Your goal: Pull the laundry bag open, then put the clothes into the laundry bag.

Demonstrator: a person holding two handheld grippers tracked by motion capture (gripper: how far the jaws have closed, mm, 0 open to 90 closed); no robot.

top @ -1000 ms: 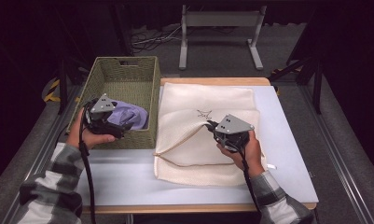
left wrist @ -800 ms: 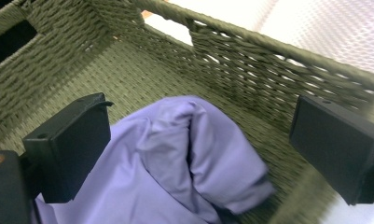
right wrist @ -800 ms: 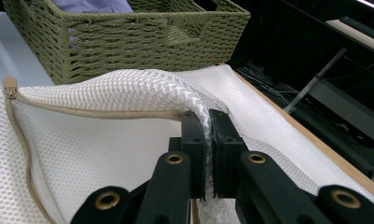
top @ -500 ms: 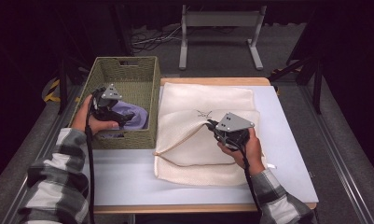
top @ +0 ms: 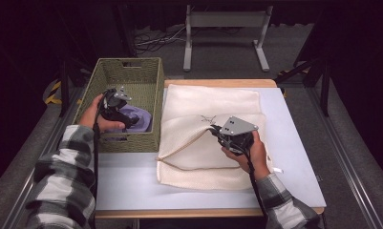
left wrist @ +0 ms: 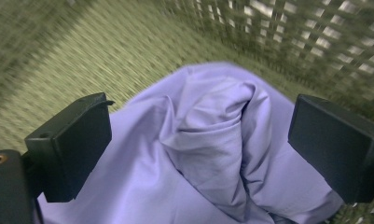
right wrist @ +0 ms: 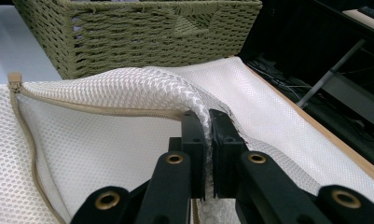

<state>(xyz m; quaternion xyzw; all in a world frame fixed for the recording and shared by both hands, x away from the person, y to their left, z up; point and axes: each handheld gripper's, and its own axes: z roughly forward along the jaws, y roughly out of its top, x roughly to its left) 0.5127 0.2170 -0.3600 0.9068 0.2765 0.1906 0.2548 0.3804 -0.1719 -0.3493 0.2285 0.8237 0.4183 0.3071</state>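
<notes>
Our right gripper [right wrist: 208,140] pinches the white mesh laundry bag [right wrist: 128,154] (zip side); our left gripper [left wrist: 198,140] gapes over crumpled lilac cloth [left wrist: 208,154].

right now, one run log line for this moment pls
left hand-held gripper: open over purple cloth in basket | right hand-held gripper: shut on mesh bag edge, lifted
</notes>
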